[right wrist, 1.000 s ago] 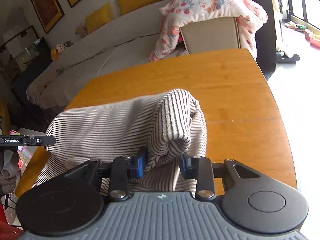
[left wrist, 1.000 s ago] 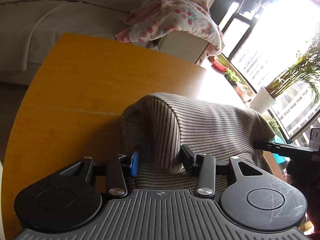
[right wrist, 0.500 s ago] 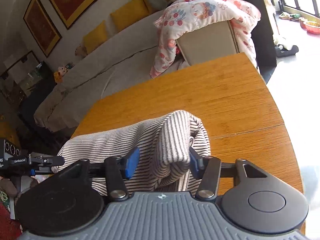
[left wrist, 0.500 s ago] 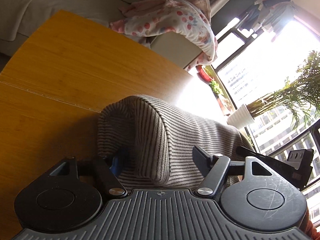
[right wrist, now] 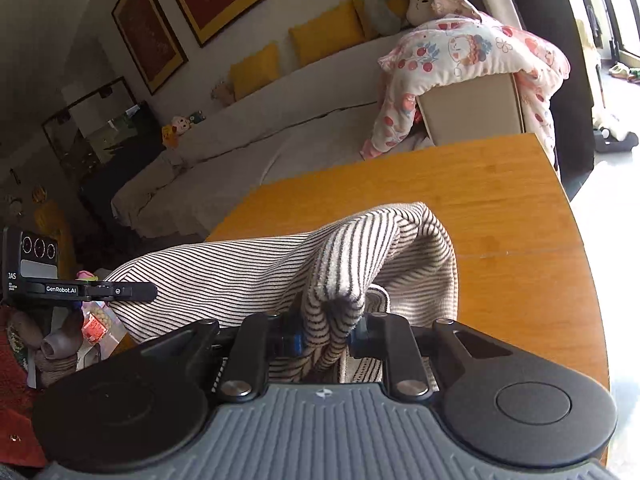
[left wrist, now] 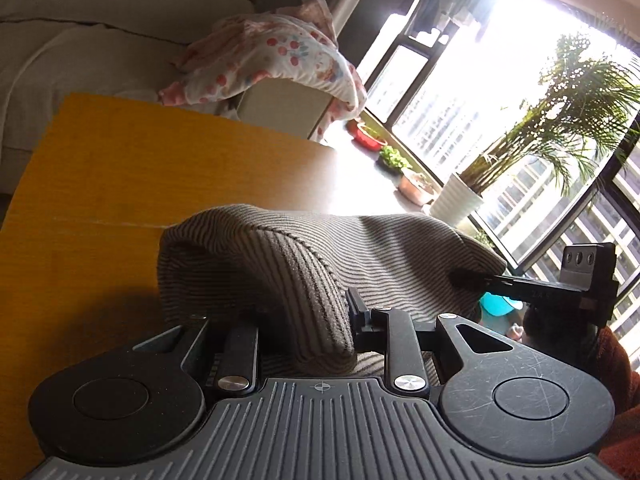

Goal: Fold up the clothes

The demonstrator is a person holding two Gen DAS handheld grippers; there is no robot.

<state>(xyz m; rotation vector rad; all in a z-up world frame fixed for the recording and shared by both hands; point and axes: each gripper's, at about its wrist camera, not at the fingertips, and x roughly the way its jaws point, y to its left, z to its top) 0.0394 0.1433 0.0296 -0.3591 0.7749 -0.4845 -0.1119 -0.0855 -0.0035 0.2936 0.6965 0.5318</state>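
Both tongs pinch the striped garment (left wrist: 360,248), which lies bunched on the near part of the wooden tabletop (left wrist: 120,184), on the side away from the sofa (right wrist: 280,120). The left tongs (left wrist: 304,320) are pressed together on a raised fold at one end; the right tongs (right wrist: 324,332) clamp a gathered wad at the other, and their jaws have just been closing with the cloth between them. To do this lift well, I would raise both ends evenly, keep the edge between them taut, and carry it toward the sofa side so the upper layer lays flat without twisting. Against the earlier frames, both pairs stood spread around the fold with clear gaps; now the cloth is squeezed narrow in each, and the fold sits a little higher off the tabletop
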